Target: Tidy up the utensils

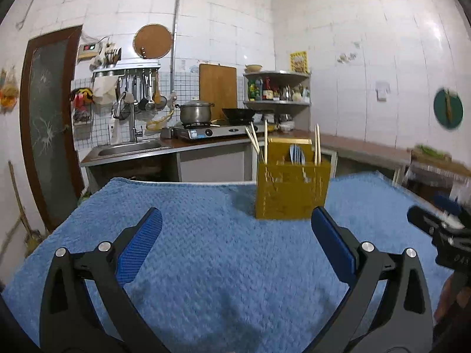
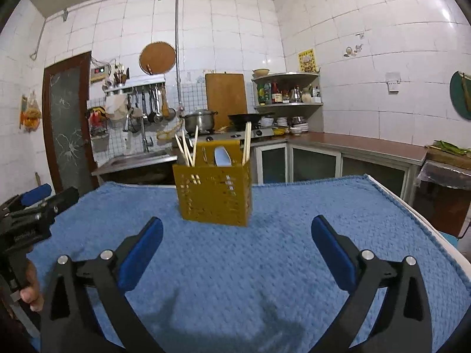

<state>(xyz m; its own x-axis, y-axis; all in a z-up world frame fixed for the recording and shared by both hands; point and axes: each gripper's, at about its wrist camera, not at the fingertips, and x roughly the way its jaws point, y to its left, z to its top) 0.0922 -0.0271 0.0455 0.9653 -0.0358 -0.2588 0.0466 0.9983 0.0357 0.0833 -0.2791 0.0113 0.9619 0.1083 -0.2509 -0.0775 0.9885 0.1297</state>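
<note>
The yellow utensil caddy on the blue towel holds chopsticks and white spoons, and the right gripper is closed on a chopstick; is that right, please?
Not quite: the right gripper is open with nothing between its pads, as the right wrist view shows. The yellow utensil caddy does stand on the blue towel, holding chopsticks and white spoons.

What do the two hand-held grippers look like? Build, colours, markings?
Both match: the left hand-held gripper and right hand-held gripper have black angular linkage arms with triangular cut-outs, silver round pivot pins, and flat blue textured pads on each finger. The side of the left unit, seen from the right wrist, shows a black body with faint, unreadable white lettering. No cables or sleeves visible.
</note>
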